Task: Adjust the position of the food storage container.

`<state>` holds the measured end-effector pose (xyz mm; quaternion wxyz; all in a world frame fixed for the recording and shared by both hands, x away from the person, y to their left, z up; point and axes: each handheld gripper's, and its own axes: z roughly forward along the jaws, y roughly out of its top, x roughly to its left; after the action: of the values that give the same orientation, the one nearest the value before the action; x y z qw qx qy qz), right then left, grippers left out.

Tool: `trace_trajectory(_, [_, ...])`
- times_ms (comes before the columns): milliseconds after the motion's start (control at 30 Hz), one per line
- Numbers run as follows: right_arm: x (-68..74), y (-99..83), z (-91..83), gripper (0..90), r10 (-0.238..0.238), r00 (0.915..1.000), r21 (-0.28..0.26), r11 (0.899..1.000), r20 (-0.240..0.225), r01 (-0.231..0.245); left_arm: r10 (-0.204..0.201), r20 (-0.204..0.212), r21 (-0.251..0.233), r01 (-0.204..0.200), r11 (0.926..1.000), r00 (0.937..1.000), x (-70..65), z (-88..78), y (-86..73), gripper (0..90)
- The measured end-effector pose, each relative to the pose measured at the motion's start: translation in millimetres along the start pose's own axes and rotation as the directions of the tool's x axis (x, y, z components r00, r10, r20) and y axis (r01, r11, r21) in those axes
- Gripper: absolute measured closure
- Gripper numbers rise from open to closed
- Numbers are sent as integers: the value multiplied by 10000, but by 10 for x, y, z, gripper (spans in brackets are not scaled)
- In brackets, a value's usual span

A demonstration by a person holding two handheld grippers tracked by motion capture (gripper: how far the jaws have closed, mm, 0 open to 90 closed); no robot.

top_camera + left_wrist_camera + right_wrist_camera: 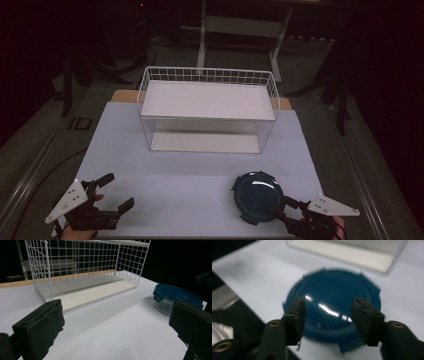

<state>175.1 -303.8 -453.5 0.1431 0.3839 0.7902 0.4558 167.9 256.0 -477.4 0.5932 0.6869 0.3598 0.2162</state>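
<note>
A round clear container with a dark blue clip-on lid [257, 196] stands upright on the white desk [190, 175], in the lower right of the high view, with its lid facing up. Because it is round, it has no real long axis; its locking tabs stick out around the rim. In the left gripper view the container [175, 296] is at the right edge, and its clear wall shows under the blue lid.

The right gripper [289, 210] comes in from the lower right corner of the high view and points to the upper left, toward the near edge of the container. In the right gripper view the lid [334, 302] is in the centre, and the two black jaws rise in front of it, one at each side of its near rim. The jaws are about half apart and released: there is a gap between each pad and the lid, so nothing is grasped.

The left gripper [117, 192] is in the lower left corner of the high view, well apart from the container. Its jaws are wide open and hold nothing.

A white wire basket shelf [207, 107] stands in the upper middle of the desk.
</note>
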Motion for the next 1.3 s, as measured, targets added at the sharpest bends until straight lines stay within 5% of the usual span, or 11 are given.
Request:
trace_trajectory(267, [-109, -261, -48, 879, 196, 9993, 971, 9950, 331, -228, 50, 19, 51, -50, 10000, 10000, -8, 18, 0, 0])
trace_trajectory(833, [-307, -393, 93, 900, 988, 9939, 1746, 9789, 498, -1061, 66, 46, 124, -66, 9999, 10000, -2, 34, -5, 0])
trace_trajectory(1300, [-299, -155, 444, 900, 561, 9984, 2032, 9776, -22, -545, 93, 104, 179, -95, 9998, 9999, -9, 39, -7, 0])
